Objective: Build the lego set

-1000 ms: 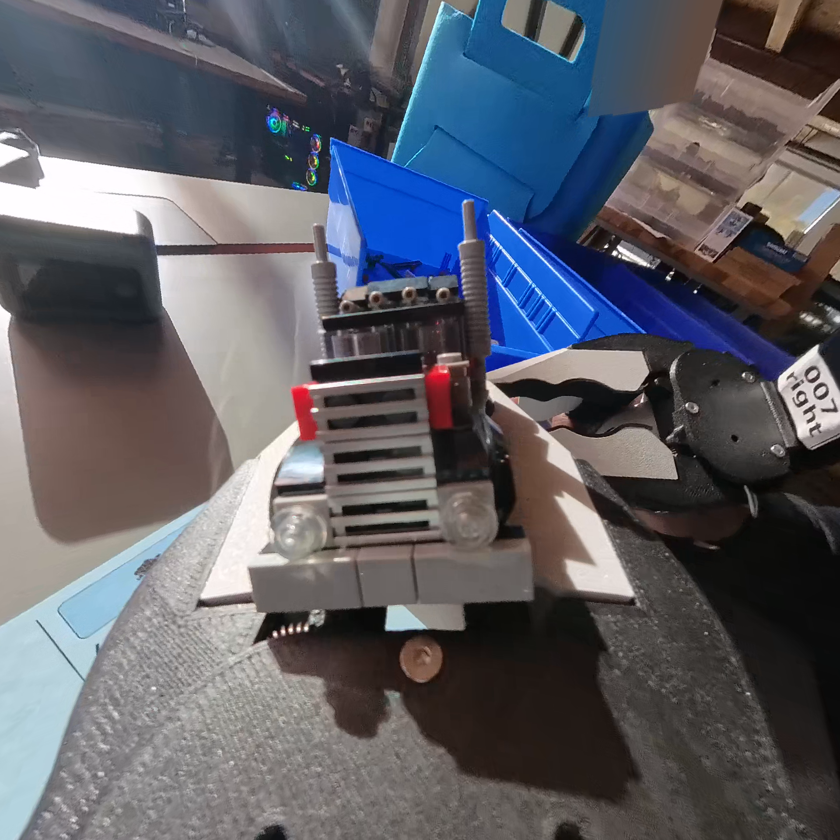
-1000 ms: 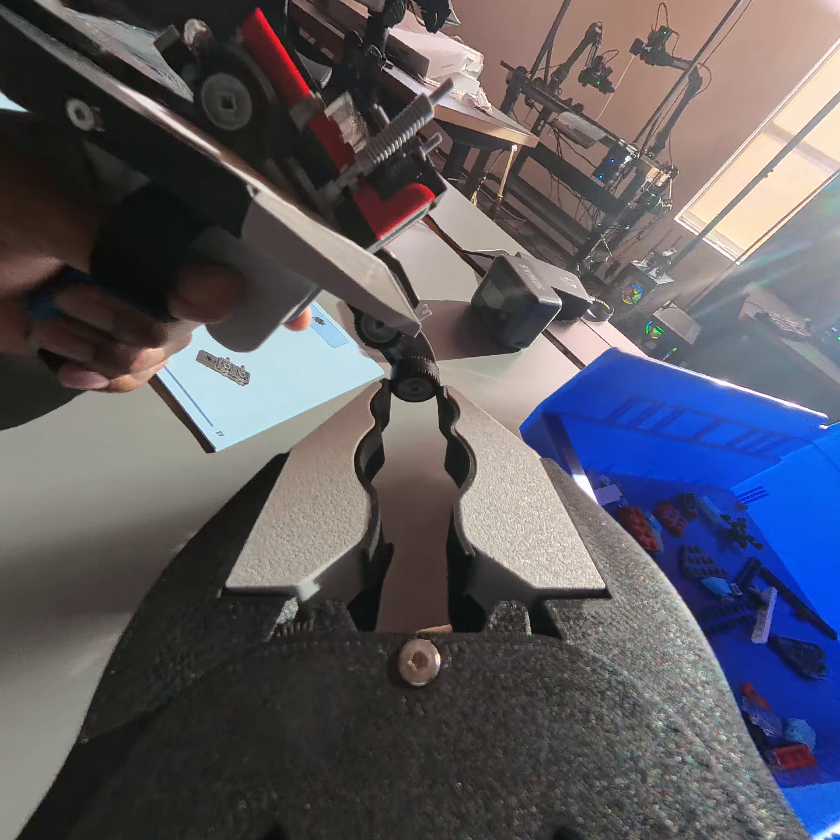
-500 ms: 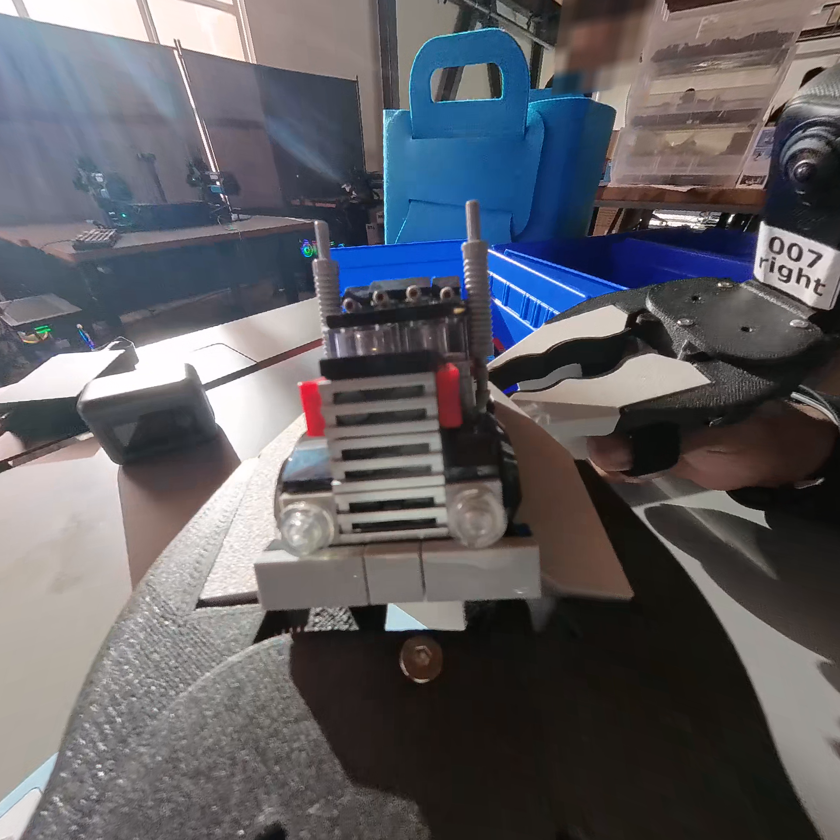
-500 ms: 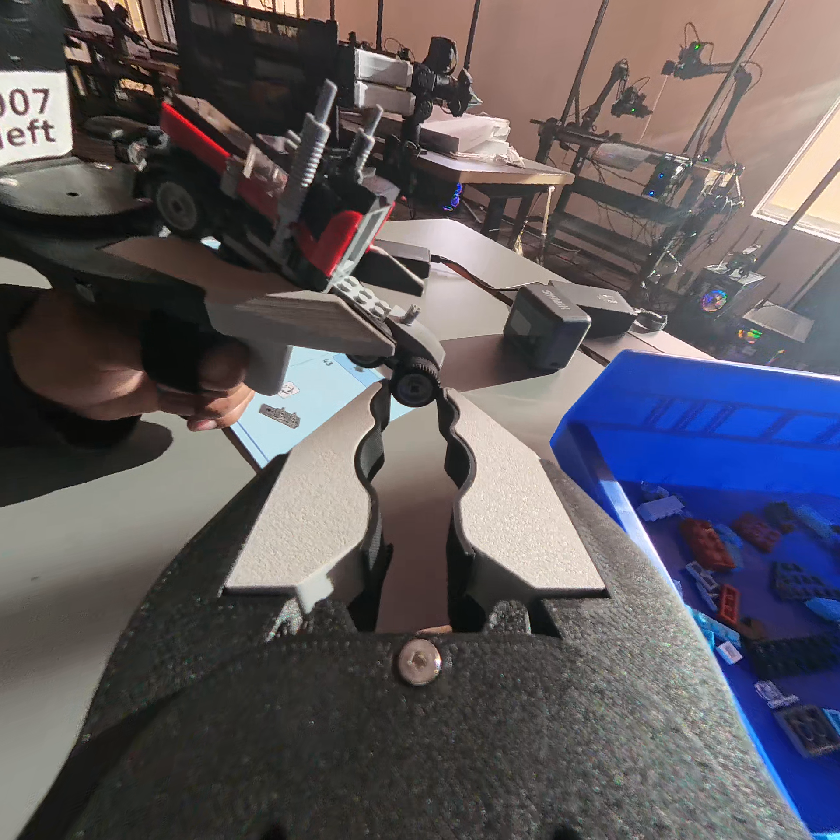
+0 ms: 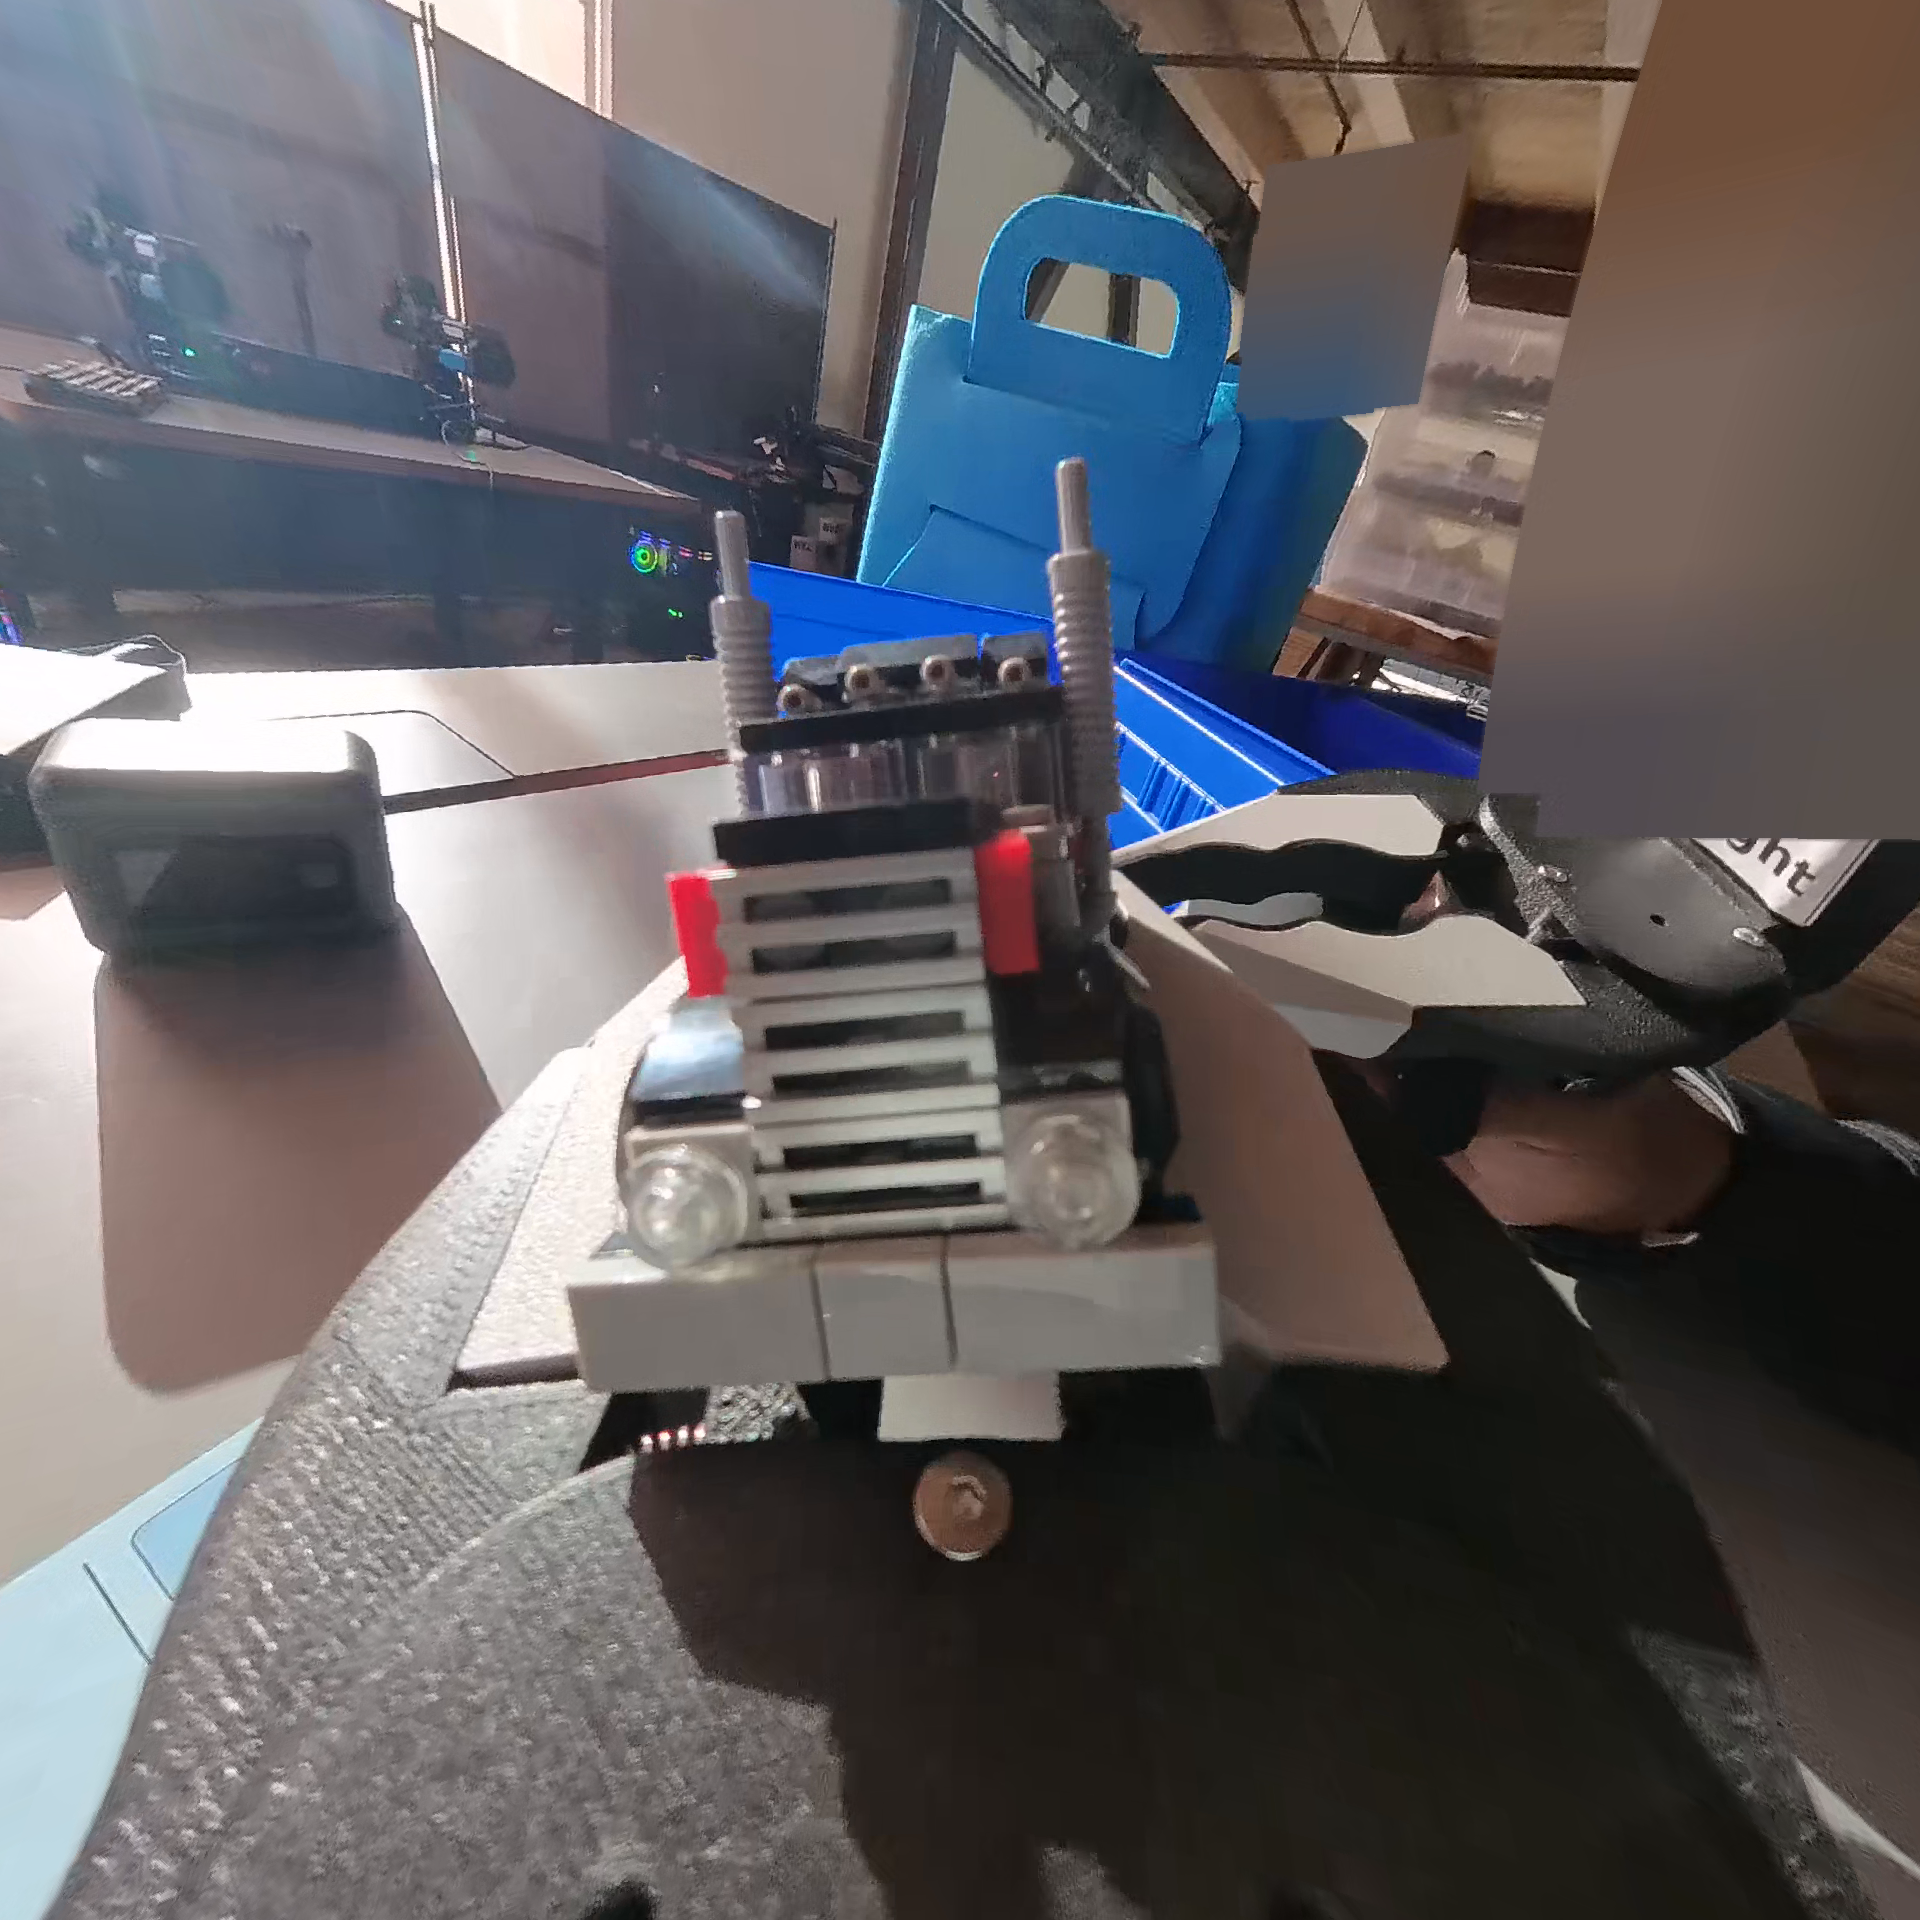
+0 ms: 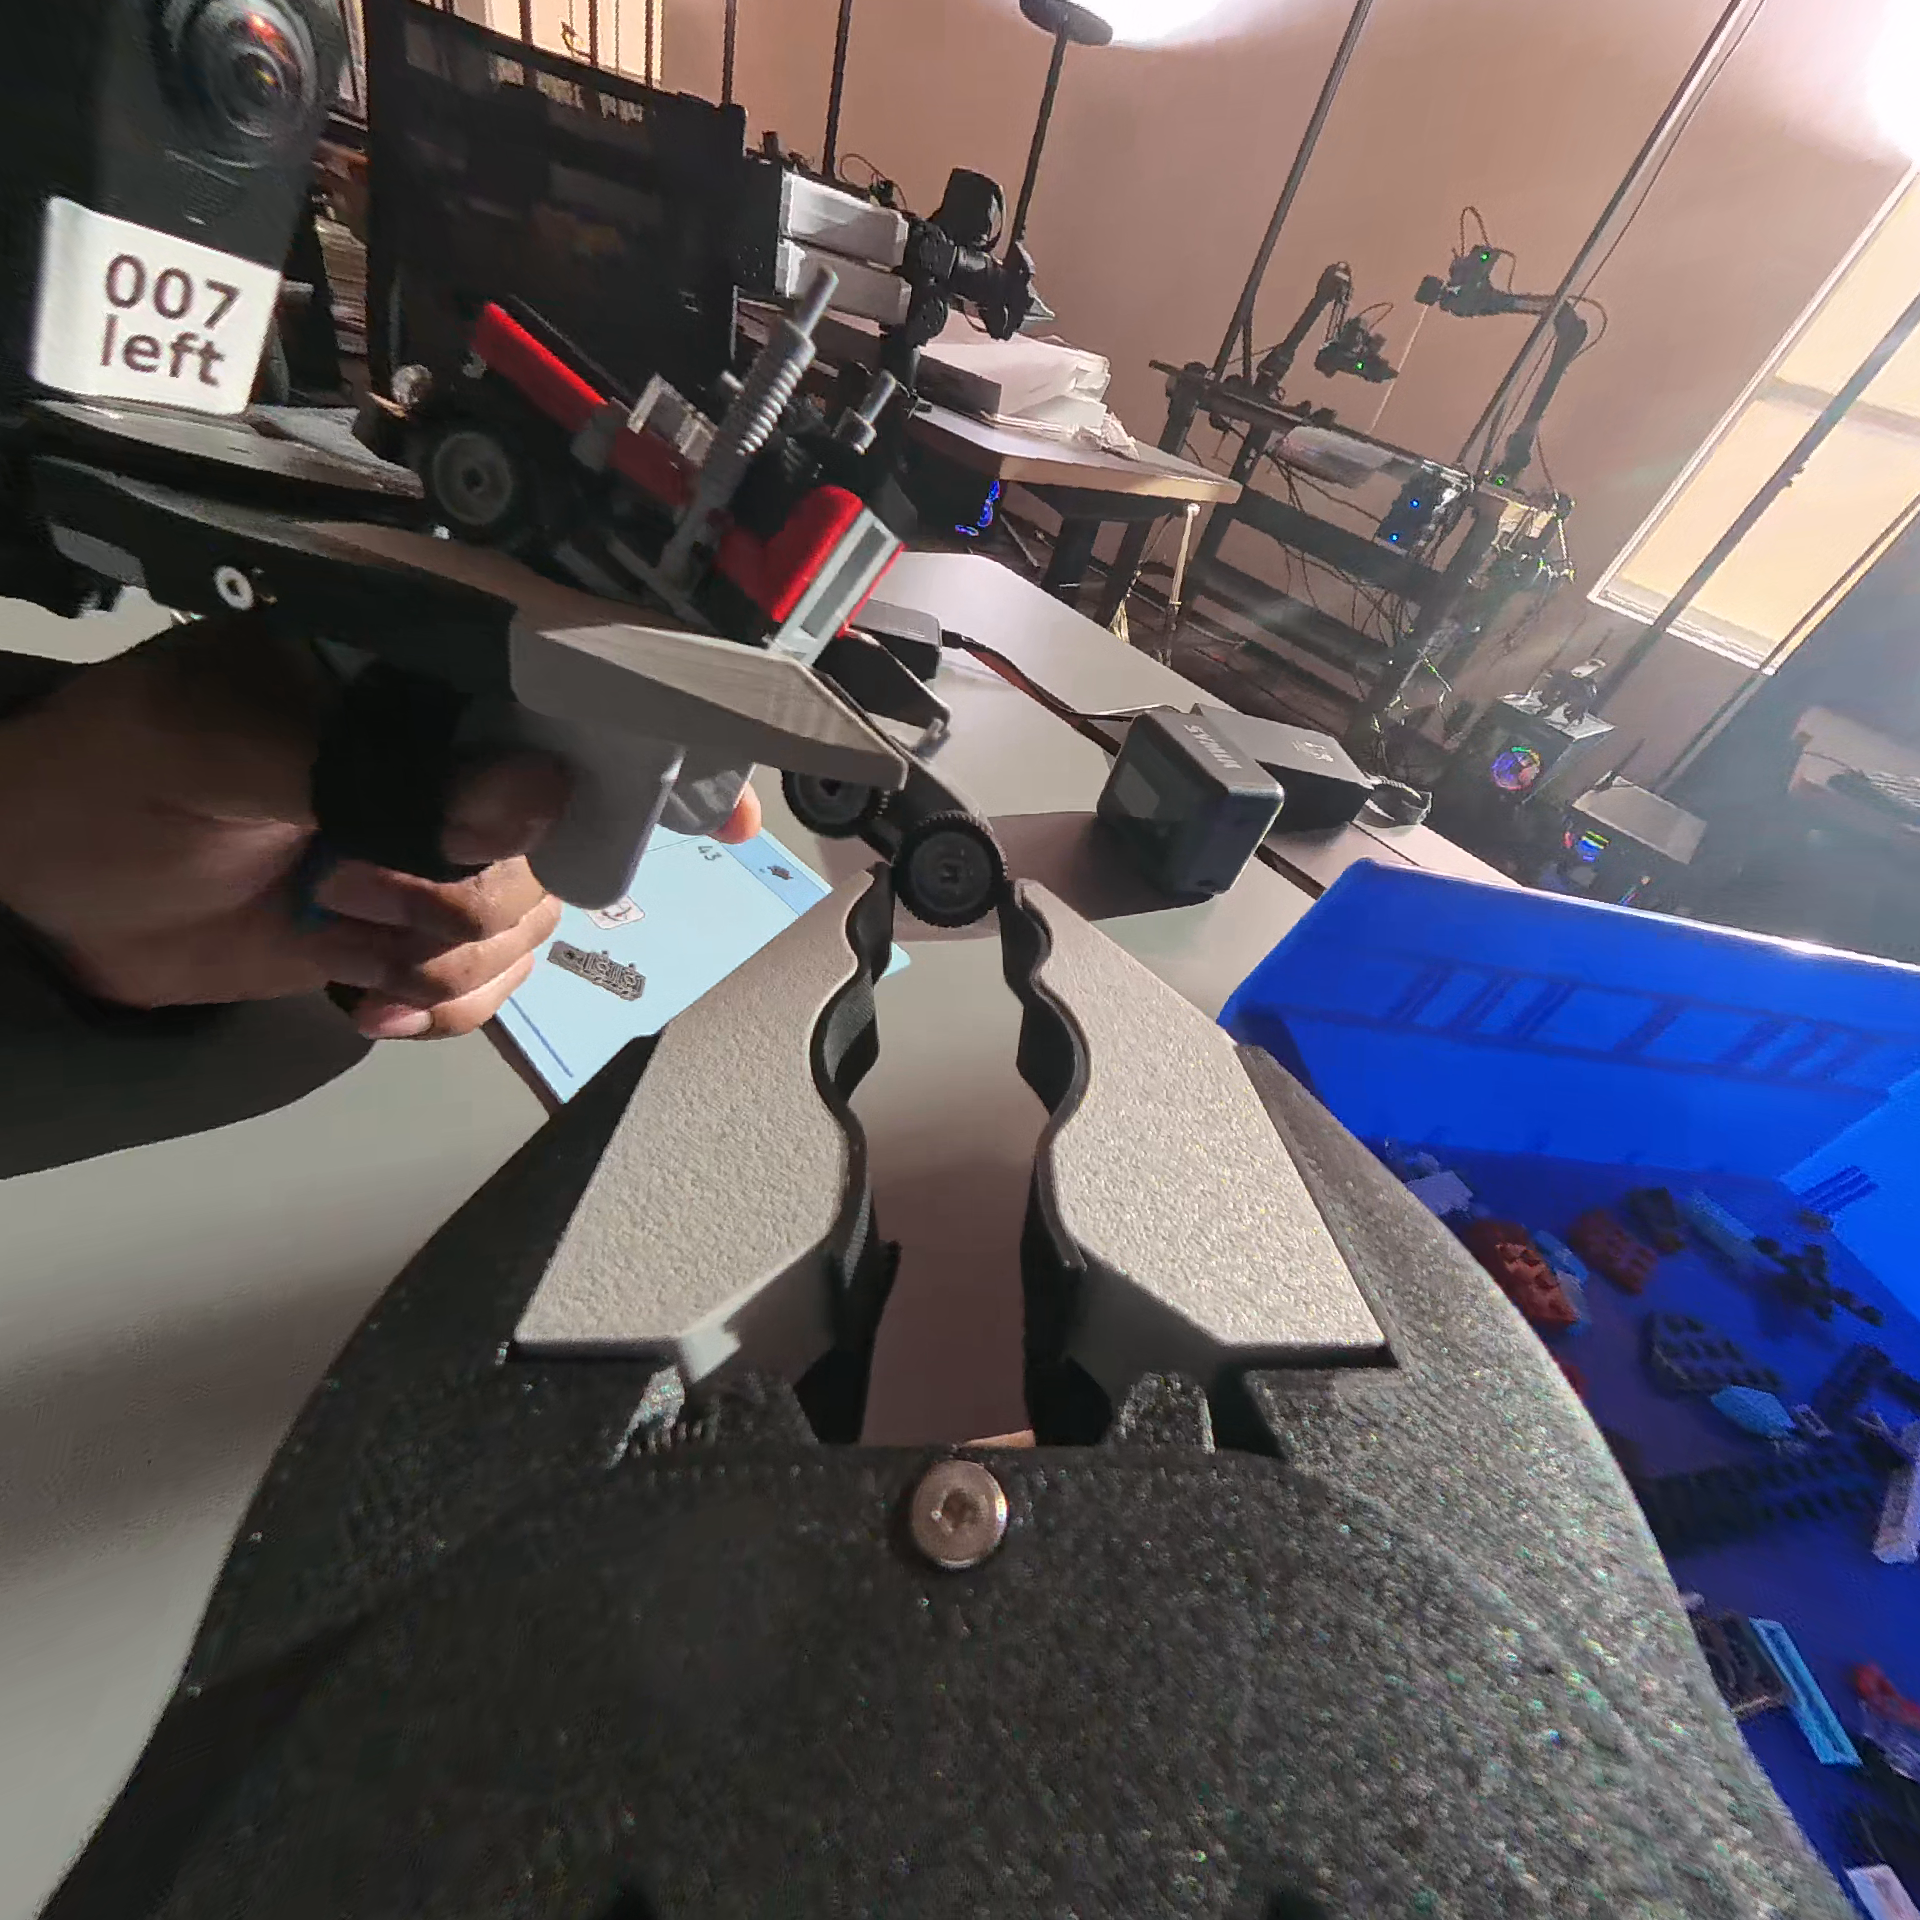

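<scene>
A lego truck (image 5: 883, 987), black and grey with red blocks and two grey exhaust stacks, sits gripped between the fingers of my left gripper (image 5: 883, 997), front toward the camera and held above the table. In the right wrist view the truck (image 6: 727, 499) points down and right in the left gripper (image 6: 727, 696). My right gripper (image 6: 951, 896) is shut on a black wheel (image 6: 951, 871) at the truck's low front end. In the left wrist view the right gripper (image 5: 1138, 868) touches the truck's right side.
A blue bin (image 6: 1558, 1029) with several loose bricks stands at the right. A light blue instruction booklet (image 6: 717, 925) lies on the grey table under the left gripper. A black box-shaped device (image 6: 1184, 810) sits farther back. A blue felt bag (image 5: 1091, 416) stands behind the bin. The grippers are tip to tip, or close to it.
Both grippers have swung together, so the background has shifted. In the right wrist view the truck has tipped nose-down. The right fingertips have stayed on the wheel.
</scene>
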Available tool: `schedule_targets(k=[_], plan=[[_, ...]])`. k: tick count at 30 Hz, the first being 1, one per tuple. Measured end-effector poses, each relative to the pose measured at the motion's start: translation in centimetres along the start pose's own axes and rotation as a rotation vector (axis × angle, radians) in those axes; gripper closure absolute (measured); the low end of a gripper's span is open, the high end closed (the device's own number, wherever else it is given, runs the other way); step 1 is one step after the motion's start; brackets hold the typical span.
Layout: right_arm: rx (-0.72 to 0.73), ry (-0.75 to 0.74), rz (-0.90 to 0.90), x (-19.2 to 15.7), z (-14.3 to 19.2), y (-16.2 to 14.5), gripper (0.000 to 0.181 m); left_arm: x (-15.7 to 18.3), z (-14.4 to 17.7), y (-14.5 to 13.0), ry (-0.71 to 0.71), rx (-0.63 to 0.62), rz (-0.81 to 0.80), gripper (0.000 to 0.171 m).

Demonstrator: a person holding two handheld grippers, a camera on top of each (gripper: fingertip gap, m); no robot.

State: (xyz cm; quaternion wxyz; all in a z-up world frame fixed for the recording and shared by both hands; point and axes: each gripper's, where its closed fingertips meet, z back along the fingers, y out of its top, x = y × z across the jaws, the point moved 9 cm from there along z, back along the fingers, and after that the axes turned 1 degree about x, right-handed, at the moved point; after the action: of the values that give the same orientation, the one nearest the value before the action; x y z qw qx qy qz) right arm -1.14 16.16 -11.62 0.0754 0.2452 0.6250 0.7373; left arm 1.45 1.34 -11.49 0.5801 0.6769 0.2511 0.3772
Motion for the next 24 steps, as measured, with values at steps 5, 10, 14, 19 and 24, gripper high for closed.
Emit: schedule_targets(k=[5,10,14,19,24], plan=[[0.004,-0.004,0.021,-0.3,-0.3,-0.1,0.158,0.5,0.1,0.1,0.004,0.012,-0.051,0.122],[0.008,-0.032,0.077,-0.6,-0.4,-0.2,0.159,1.0,0.2,0.2,0.025,0.023,-0.134,0.121],[0.016,-0.051,0.121,-0.8,-0.3,0.0,0.159,1.5,0.2,0.1,0.023,0.024,-0.174,0.123],[0.022,-0.048,0.135,-1.0,-0.3,0.0,0.159,1.3,0.3,0.2,0.008,0.040,-0.124,0.122],[0.035,-0.045,0.128,-0.9,-0.3,0.0,0.159,0.5,0.3,0.1,-0.038,0.053,0.044,0.122]])
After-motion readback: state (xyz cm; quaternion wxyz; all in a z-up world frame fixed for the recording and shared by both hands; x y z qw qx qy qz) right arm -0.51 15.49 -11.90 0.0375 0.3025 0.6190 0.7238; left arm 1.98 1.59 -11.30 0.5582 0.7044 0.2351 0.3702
